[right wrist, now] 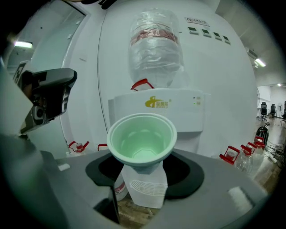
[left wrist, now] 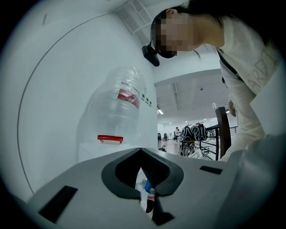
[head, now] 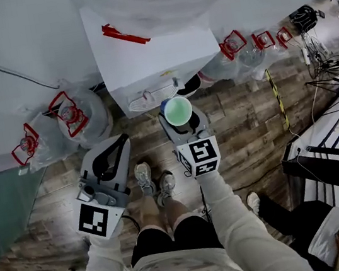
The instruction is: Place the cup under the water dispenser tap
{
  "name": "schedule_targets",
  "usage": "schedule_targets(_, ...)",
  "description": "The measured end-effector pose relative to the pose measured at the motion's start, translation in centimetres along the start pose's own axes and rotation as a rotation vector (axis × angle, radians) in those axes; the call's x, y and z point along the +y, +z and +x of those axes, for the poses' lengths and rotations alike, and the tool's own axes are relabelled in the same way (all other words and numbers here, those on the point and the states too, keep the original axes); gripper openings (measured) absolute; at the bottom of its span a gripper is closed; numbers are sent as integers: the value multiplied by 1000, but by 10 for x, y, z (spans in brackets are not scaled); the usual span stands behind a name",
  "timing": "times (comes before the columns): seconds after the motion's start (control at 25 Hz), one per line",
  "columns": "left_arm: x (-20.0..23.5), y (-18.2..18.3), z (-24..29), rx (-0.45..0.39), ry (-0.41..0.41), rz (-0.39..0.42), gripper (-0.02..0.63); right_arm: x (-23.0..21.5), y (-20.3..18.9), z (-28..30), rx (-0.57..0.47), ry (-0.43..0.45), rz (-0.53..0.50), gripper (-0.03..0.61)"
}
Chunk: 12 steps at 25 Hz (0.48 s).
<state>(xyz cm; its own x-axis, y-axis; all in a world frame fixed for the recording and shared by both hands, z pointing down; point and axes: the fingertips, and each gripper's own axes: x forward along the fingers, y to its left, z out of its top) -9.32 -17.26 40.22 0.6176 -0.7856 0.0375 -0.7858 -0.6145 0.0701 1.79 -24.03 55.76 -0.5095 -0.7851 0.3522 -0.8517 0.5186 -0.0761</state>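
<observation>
Just short of dispenser, cup clamped in right tool, left tool closed.

**Three cameras, one shared target**

The head view looks steeply down onto the water dispenser from above. Both gripper views look along their jaws, low and close. The right faces its front; the left, offset sideways, takes in its bottle.
</observation>
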Motion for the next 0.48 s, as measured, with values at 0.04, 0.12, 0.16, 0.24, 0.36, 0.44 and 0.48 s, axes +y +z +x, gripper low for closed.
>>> schedule_targets(0.04, 0, -5, -1, 0, 4, -3, 5, 0, -6, 4, 6, 5, -7, 281)
schedule_targets(0.12, -1, -14, -2, 2, 9, -6, 5, 1, -18, 12, 20, 13, -20, 282)
schedule_targets(0.16, -1, -18, -3, 2, 12, -8, 5, 1, -24, 17, 27, 16, -25, 282)
schedule_targets(0.24, 0, -26, -4, 4, 15, -12, 5, -1, -36, 25, 41, 21, -32, 281)
schedule_targets(0.36, 2, -38, -5, 11, 20, -10, 5, -4, -54, 37, 61, 24, -36, 281)
schedule_targets(0.44, 4, -45, -5, 13, 26, -10, 5, -8, -66, 45, 76, 19, -32, 281)
schedule_targets(0.48, 5, -48, -5, 14, 29, -10, 5, -11, -71, 48, 83, 15, -27, 282)
